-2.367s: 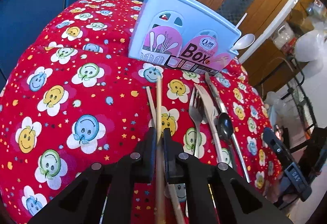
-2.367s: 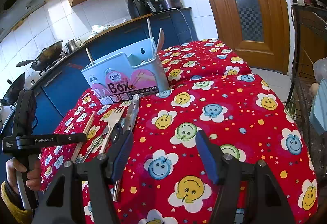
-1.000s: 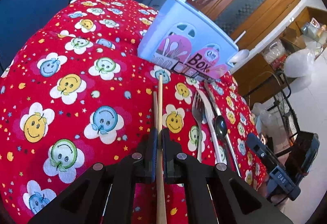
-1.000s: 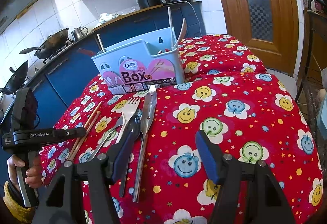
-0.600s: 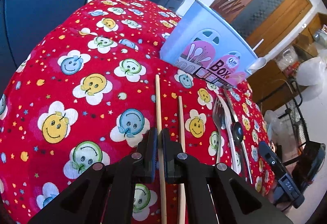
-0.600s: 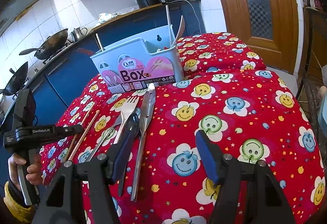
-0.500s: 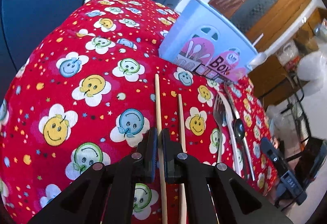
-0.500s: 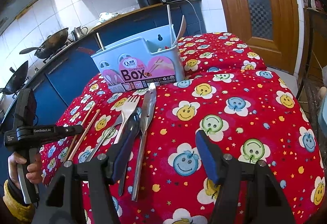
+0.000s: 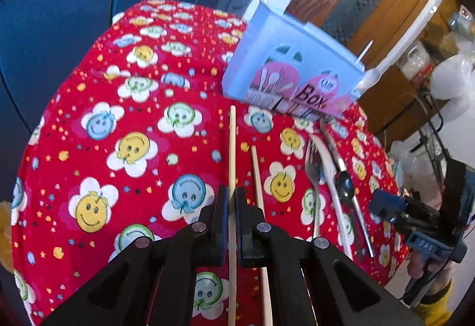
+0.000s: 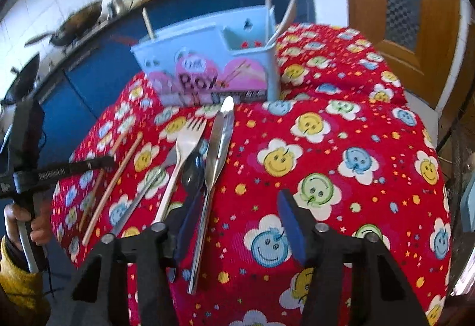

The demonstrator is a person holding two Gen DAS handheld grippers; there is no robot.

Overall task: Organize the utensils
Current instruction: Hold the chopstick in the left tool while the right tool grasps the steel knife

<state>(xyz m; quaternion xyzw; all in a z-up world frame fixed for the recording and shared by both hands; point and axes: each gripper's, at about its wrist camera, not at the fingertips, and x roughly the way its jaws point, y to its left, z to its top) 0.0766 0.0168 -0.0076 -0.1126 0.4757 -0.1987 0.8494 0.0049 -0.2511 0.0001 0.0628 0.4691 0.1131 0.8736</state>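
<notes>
Already clamped in the left gripper (image 9: 232,201), 1 chopstick (image 9: 232,147) points lengthwise toward the utensil box (image 9: 292,79) ahead-right; the right gripper (image 10: 237,207) hangs spread above the knife (image 10: 218,147).

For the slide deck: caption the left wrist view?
Left gripper shut on a chopstick, aimed at the box.

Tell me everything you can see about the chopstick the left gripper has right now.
The chopstick is a thin, straight, pale stick that looks like wood or bamboo. The left gripper is shut on it partway along, so it runs forward between the fingers toward the blue utensil box, its tip short of the box. Its rear end passes under the gripper, out of the frame. A second chopstick lies just to its right on the red smiley tablecloth. Whether the held one is lifted cannot be told.
</notes>
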